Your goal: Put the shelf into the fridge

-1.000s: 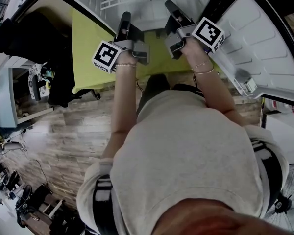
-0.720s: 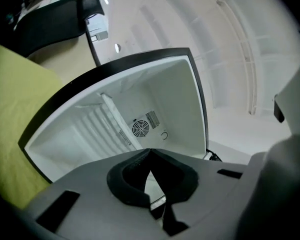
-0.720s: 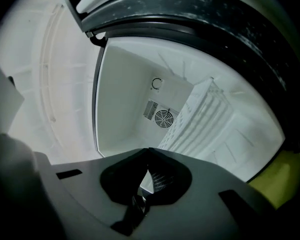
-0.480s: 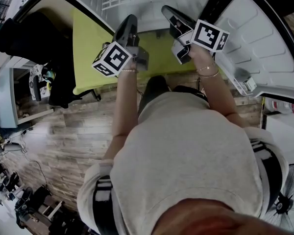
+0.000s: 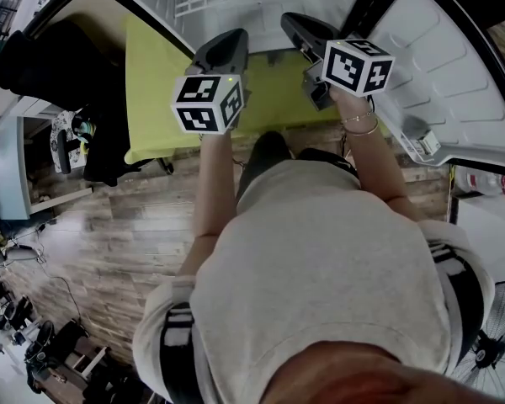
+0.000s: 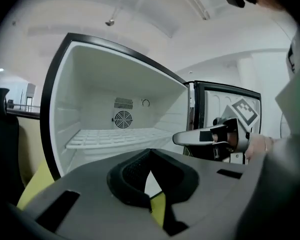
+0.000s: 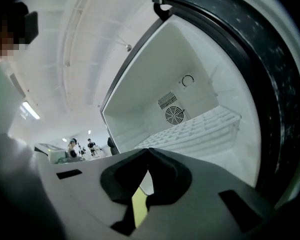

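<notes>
- While the fridge stands open, the white shelf is seen seated across its interior, below the rear fan.
- The left gripper is held clenched on nothing before the opening.
- The right gripper is likewise closed and empty, just beside the left.

The fridge is showing smooth, faintly glossy white plastic walls, and its shelf is looking like a white ribbed grid. The floor is showing sheeny wood planks. The left gripper and right gripper are showing matt grey plastic with dark textured pads.
</notes>
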### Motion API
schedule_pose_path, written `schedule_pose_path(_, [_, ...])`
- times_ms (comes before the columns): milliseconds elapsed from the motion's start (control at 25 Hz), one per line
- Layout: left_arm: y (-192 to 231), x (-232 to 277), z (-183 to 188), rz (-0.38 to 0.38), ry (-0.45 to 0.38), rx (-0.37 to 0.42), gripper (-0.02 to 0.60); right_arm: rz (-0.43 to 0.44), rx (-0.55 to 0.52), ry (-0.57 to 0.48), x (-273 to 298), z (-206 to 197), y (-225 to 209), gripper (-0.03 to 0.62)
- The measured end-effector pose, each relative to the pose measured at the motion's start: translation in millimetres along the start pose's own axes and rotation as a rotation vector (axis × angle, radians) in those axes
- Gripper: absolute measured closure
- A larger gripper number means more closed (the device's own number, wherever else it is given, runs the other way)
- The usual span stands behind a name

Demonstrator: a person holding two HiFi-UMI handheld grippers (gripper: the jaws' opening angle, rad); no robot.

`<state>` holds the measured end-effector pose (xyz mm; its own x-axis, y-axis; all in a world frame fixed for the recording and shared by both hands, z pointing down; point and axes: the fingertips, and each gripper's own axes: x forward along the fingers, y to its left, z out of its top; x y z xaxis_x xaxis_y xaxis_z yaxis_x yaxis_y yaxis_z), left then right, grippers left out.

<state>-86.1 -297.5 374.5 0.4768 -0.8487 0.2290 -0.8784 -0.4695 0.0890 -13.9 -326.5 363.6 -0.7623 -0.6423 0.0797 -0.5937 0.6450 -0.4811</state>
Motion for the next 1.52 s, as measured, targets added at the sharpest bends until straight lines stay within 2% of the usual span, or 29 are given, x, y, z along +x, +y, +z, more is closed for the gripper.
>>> schedule_pose_path(120, [-3, -1, 2, 0.009, 0.018, 0.053, 0.571, -0.047, -0.138, 0.032, -1, 0, 1, 0.585])
schedule_pose_path(560, [-6, -11, 13, 0.096, -0.015, 0.219, 0.571, -0.135, -0.481, 0.097, -7, -2, 12, 0.585])
schedule_pose_path(800, [-8, -15, 9, 0.105, -0.022, 0.225, 0.571, -0.181, -0.606, 0.066, -11, -2, 19, 0.585])
schedule_pose_path(920, [-8, -14, 2, 0.103, -0.002, 0.217, 0.571, -0.192, -0.627, 0.036, -13, -5, 19, 0.585])
schedule_pose_path(1160, [-10, -12, -17, 0.089, 0.045, 0.158, 0.571, -0.191, -0.592, -0.001, -20, -12, 16, 0.585])
schedule_pose_path(1520, [-14, -11, -33, 0.075, 0.076, 0.085, 0.571, -0.173, -0.569, 0.040, -25, -34, 12, 0.585])
